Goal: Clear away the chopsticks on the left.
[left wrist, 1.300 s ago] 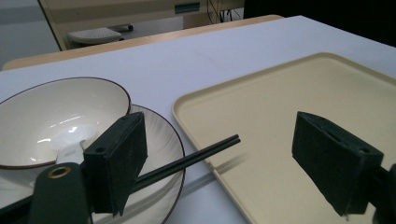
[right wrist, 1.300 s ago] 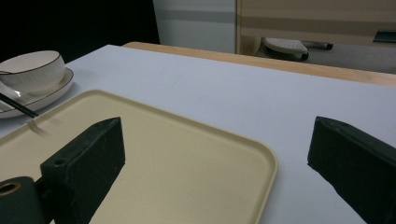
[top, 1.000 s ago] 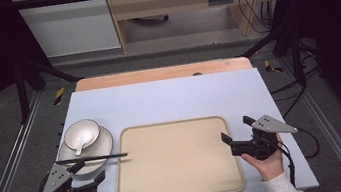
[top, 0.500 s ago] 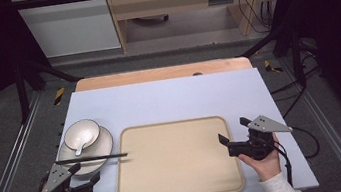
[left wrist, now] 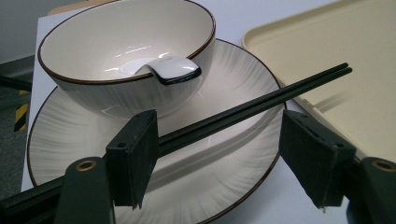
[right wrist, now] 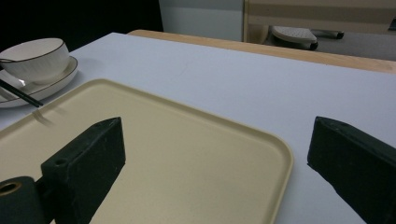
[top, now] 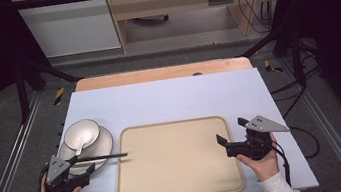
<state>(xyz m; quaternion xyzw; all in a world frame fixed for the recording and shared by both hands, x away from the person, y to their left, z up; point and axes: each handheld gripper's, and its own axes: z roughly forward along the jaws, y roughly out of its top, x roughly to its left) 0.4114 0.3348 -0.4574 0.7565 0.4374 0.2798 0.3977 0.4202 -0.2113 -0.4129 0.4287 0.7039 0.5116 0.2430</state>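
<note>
Two grippers in my hands, left gripper [top: 82,170] jaws just closing, apart around black chopsticks [left wrist: 252,107] unpinched, right gripper [top: 231,138] jaws apart over beige tray [top: 181,185], chopsticks across plate [left wrist: 60,140] rim beneath bowl [left wrist: 93,93], spoon [left wrist: 163,70] inside, on table [top: 169,98].

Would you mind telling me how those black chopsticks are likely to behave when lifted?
The chopsticks look thin, stiff and smooth, so probably light and slippery. Being a loose pair propped on the plate rim, they may well roll or split apart.

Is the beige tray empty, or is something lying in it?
Empty. The tray shows a bare beige floor in the high view; the chopsticks only reach over its left rim, resting on the plate.
</note>
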